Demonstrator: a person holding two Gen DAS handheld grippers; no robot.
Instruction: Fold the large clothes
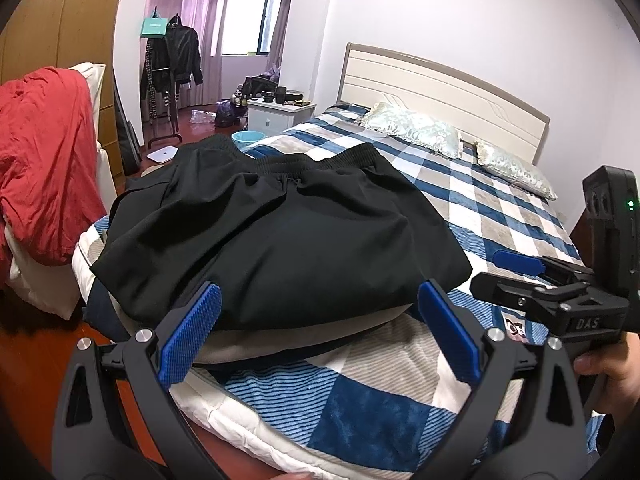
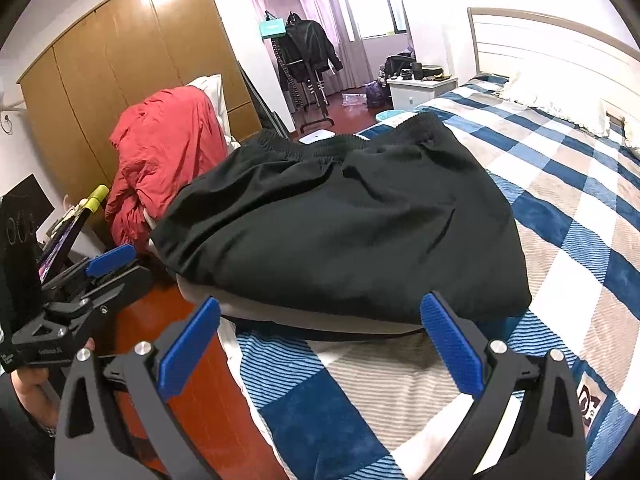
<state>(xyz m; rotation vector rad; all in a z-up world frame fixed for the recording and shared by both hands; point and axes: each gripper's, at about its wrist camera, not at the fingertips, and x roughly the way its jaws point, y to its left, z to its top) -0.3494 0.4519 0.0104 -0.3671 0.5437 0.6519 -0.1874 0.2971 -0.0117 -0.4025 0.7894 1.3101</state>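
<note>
A: Left claw [image 1: 320, 332] jaws spread wide, nothing between the pads. Right claw [image 2: 320, 344] same: wide apart, empty.

B: Where's the garment?

A: Black trousers [image 1: 280, 232] just ahead of both claws, folded into a lump, lying on a pillow at the bed's [image 1: 500, 208] near corner. Elastic waistband on the far side from the claws. Near hem sits just past the fingertips; can't tell whether the pads touch it.

B: Claws relative to each other?

A: Side by side. From the left claw, the right one shows at right, held by a hand [image 1: 608, 368]. From the right claw, the left one shows at left.

B: Anything else close?

A: Red cloth [image 2: 168, 160] left of the trousers, draped on a white pile. Wardrobe [image 2: 120, 56] behind it. Two pillows [image 1: 416, 128] far ahead-right by the headboard.
</note>
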